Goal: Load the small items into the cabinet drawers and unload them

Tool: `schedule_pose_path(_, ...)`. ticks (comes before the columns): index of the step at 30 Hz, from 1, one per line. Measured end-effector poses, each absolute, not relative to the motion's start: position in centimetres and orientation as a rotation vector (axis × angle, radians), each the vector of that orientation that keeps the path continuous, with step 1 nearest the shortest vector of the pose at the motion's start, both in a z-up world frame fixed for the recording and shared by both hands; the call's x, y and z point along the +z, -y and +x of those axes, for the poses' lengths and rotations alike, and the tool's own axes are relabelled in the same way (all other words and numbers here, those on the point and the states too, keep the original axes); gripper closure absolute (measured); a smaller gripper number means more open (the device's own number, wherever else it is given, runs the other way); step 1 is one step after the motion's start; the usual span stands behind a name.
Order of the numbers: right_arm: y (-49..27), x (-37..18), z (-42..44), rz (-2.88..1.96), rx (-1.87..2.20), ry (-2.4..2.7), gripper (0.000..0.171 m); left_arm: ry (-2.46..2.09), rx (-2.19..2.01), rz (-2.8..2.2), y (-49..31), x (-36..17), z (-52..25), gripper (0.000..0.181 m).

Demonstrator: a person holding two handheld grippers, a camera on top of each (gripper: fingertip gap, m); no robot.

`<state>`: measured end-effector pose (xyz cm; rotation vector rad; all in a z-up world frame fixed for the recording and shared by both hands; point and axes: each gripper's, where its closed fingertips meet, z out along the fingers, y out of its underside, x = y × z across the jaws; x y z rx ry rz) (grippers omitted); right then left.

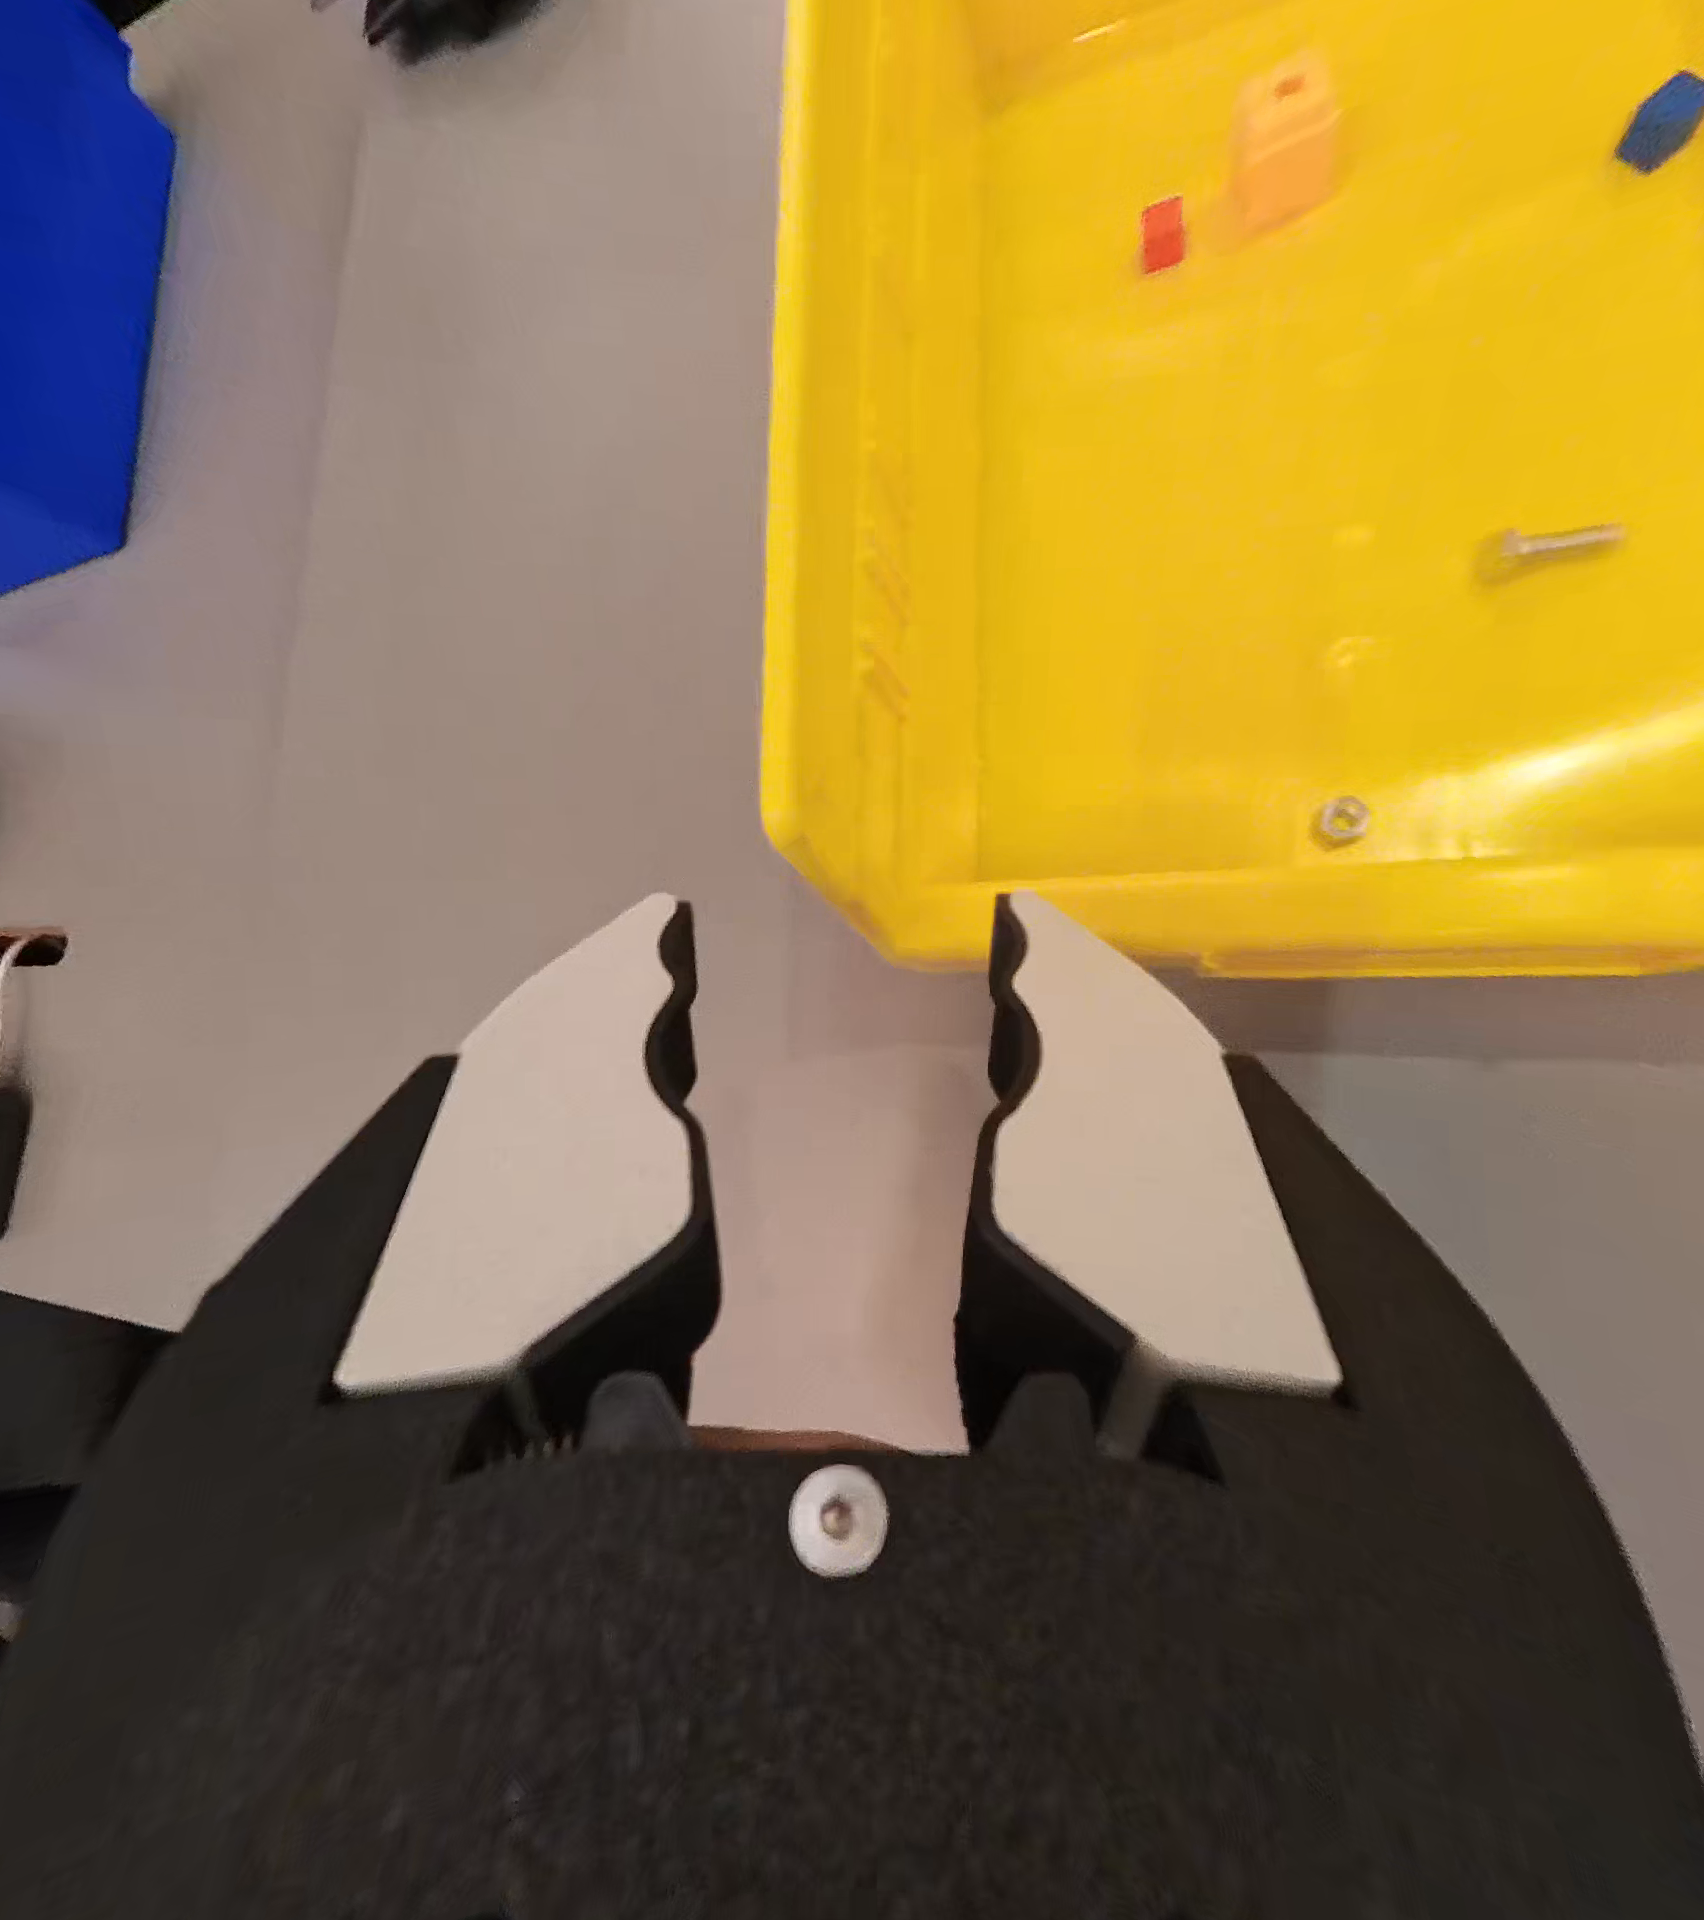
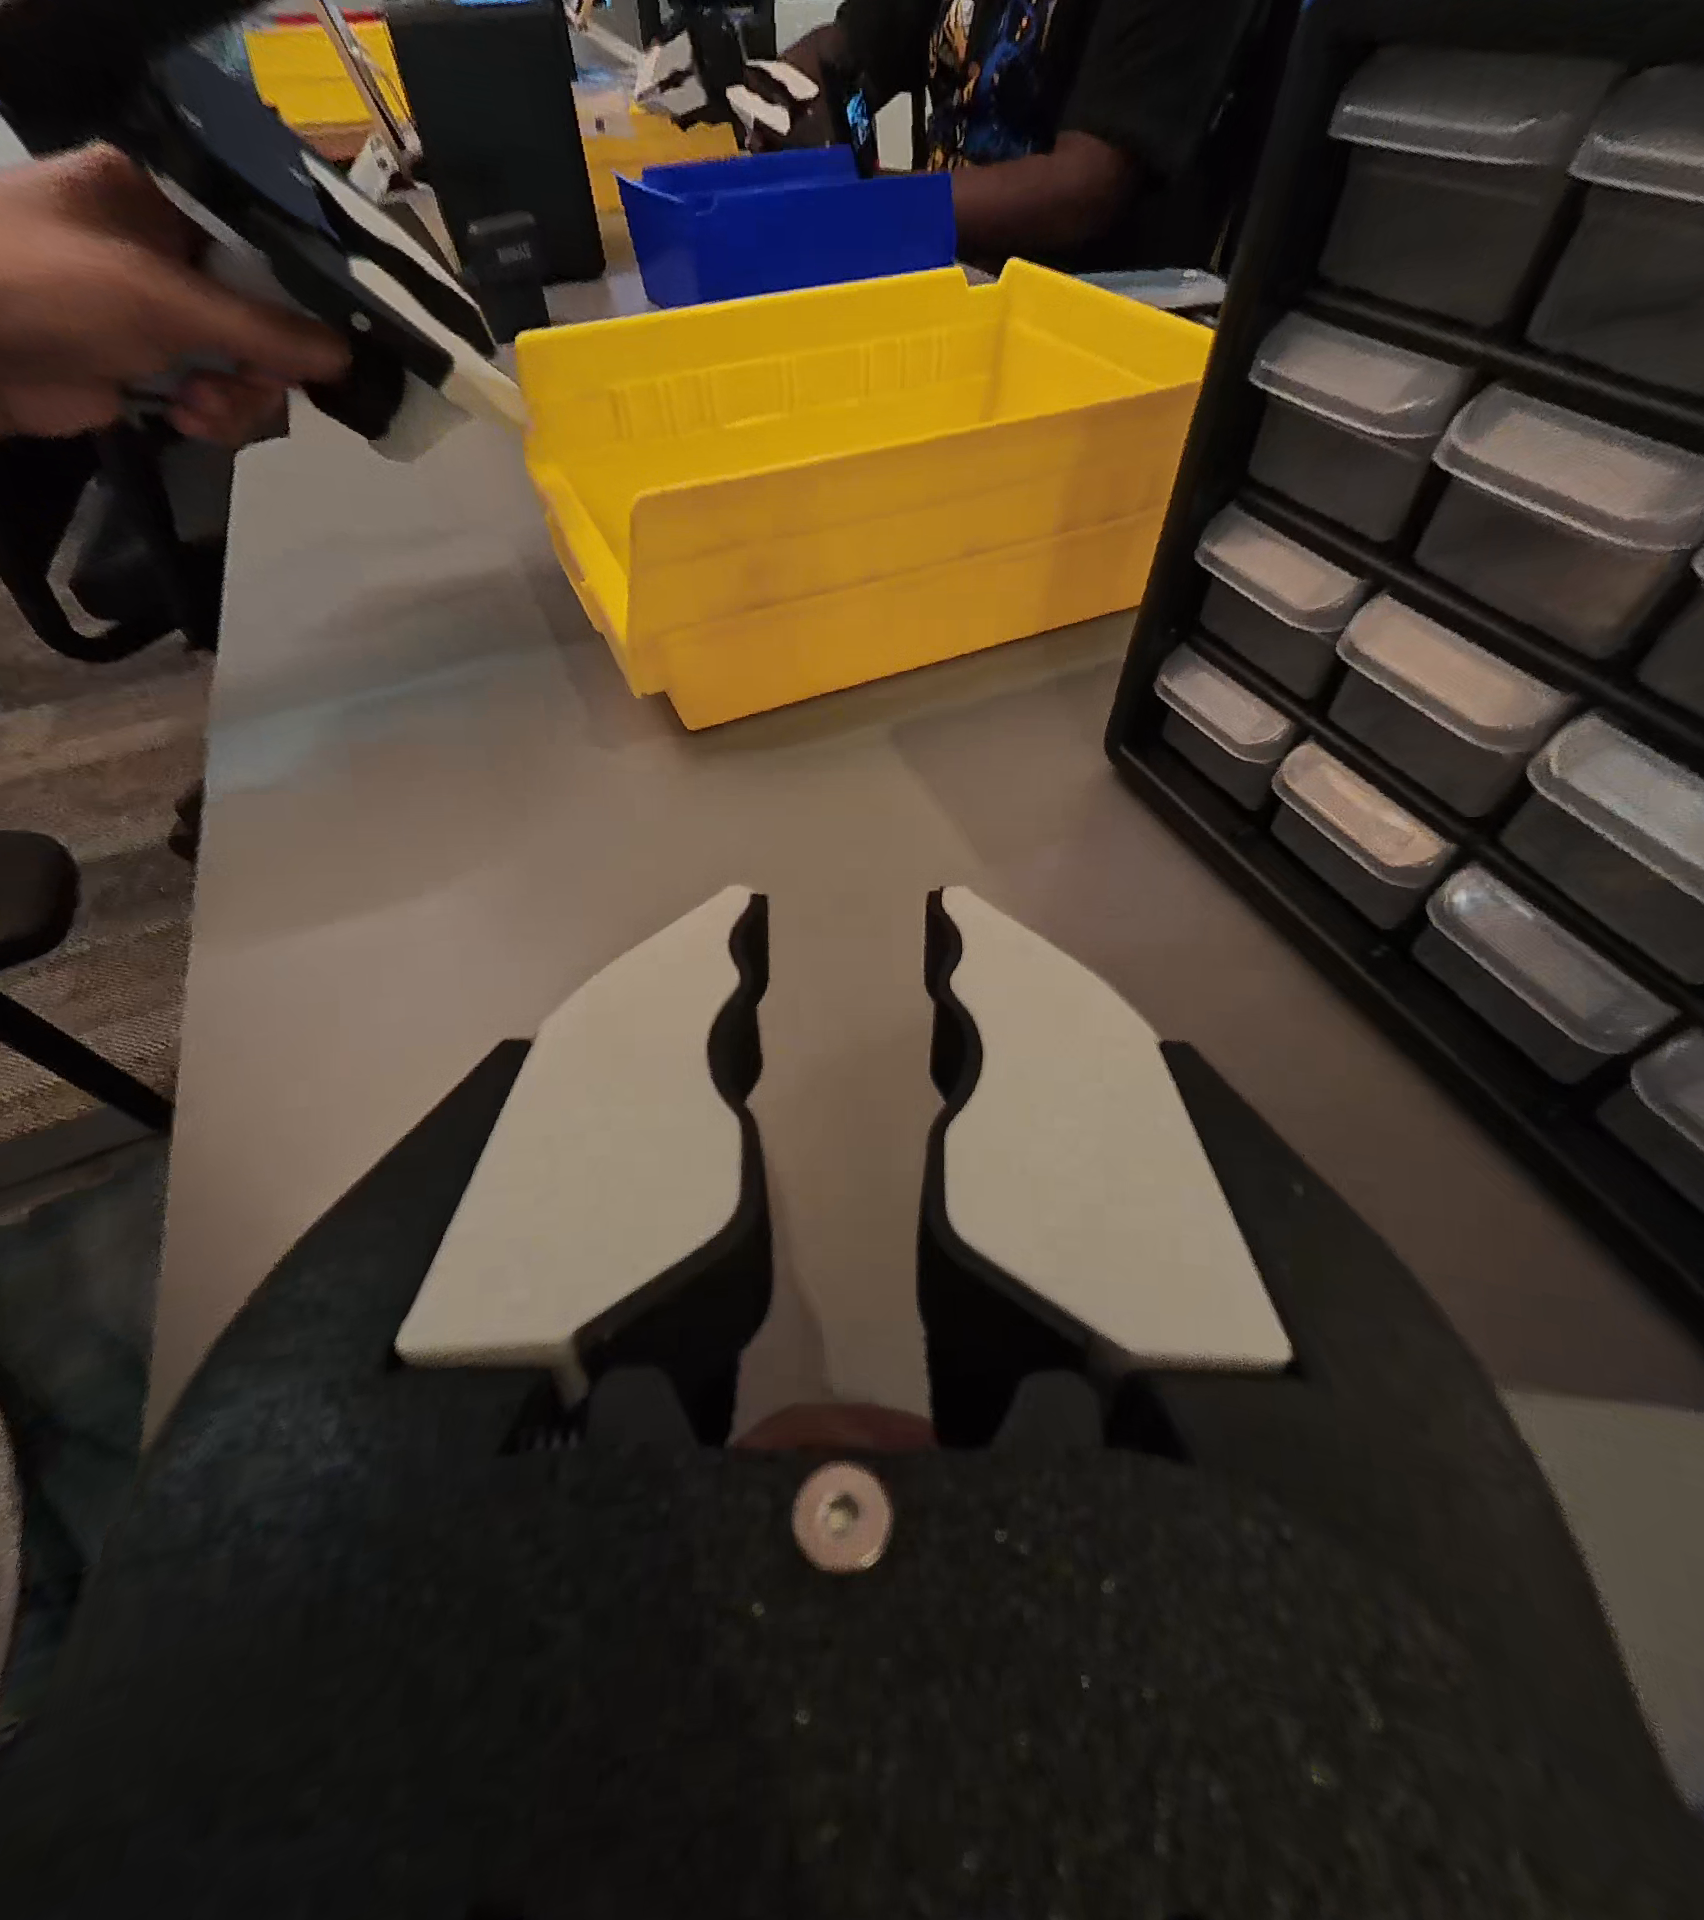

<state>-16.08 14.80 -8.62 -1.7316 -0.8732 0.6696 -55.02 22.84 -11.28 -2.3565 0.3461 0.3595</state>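
Left wrist view: the left gripper [image 1: 842, 914] was held above the grey table [image 1: 474, 644], its jaws spread with nothing between them, the fingertips just short of the near corner of the yellow bin [image 1: 869, 520]. Five small items were seen on the bin floor — a red block [image 1: 1162, 235], an orange piece with a hole [image 1: 1279, 156] just beside it, a blue block [image 1: 1667, 121] toward the far right, a metal bolt [image 1: 1549, 549] lying flat near the middle, and a metal nut [image 1: 1341, 821] against the near wall. A blue bin [image 1: 17, 343] was seen well apart at the far left.

Right wrist view: the right gripper [image 2: 846, 904] was held low over the table [image 2: 536, 810], its jaws parted by a narrow gap and empty. The black drawer cabinet [image 2: 1232, 582] stood at the right, all of its visible clear drawers [image 2: 1575, 520] pushed in; their contents could not be made out. The yellow bin [image 2: 889, 582] stood ahead, near the cabinet's left side. The left gripper [image 2: 489, 390] — held by a hand [image 2: 69, 301] — was seen at the bin's left rim; whether it touched the rim could not be told. A blue bin [image 2: 786, 223] stood behind the yellow one.
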Motion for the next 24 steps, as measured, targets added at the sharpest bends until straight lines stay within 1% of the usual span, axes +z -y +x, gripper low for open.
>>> schedule_pose_path(2,-14.1,-8.8,-15.2,-1.739,0.661,0.853,0.143,-0.290,0.343,-2.357,-23.5,-11.7,-56.0,0.136)
schedule_pose_path(3,-13.8,-8.8,-14.6,-1.740,0.637,0.845,0.143,-0.264,0.310,-2.364,-23.9,-11.8,-56.3,0.136)
schedule_pose_path(4,-13.5,-8.8,-14.0,-1.737,0.611,0.834,0.143,-0.247,0.250,-2.361,-24.3,-11.9,-56.2,0.138)
schedule_pose_path(6,-12.7,-8.7,-13.0,-1.730,0.584,0.794,0.143,-0.221,0.125,-2.355,-25.2,-12.3,-56.0,0.149)
schedule_pose_path(7,-12.3,-8.7,-12.4,-1.735,0.575,0.760,0.143,-0.212,0.063,-2.356,-25.5,-12.6,-55.9,0.150)
schedule_pose_path(11,-11.0,-8.7,-9.4,-1.751,0.512,0.543,0.142,-0.096,-0.180,-2.379,-26.0,-13.4,-56.0,0.150)
schedule_pose_path(13,-10.2,-8.9,-8.3,-1.773,0.530,0.456,0.142,-0.039,-0.208,-2.358,-26.3,-13.6,-56.9,0.142)
schedule_pose_path(15,-9.8,-9.5,-7.6,-1.788,0.522,0.419,0.141,0.013,-0.249,-2.368,-25.7,-13.5,-57.2,0.143)
schedule_pose_path(17,-9.7,-10.4,-6.8,-1.816,0.457,0.421,0.139,0.019,-0.318,-2.310,-24.3,-11.6,-56.1,0.143)
schedule_pose_path(18,-9.7,-10.6,-6.6,-1.827,0.431,0.430,0.136,0.021,-0.308,-2.251,-23.5,-10.1,-55.8,0.143)
schedule_pose_path(21,-9.5,-10.4,-6.6,-1.800,0.369,0.460,0.135,-0.032,-0.245,-2.104,-19.9,-5.5,-53.5,0.139)
schedule_pose_path(24,-9.2,-10.6,-7.6,-1.781,0.338,0.510,0.134,-0.119,-0.451,-1.957,-15.9,-2.9,-46.1,0.125)
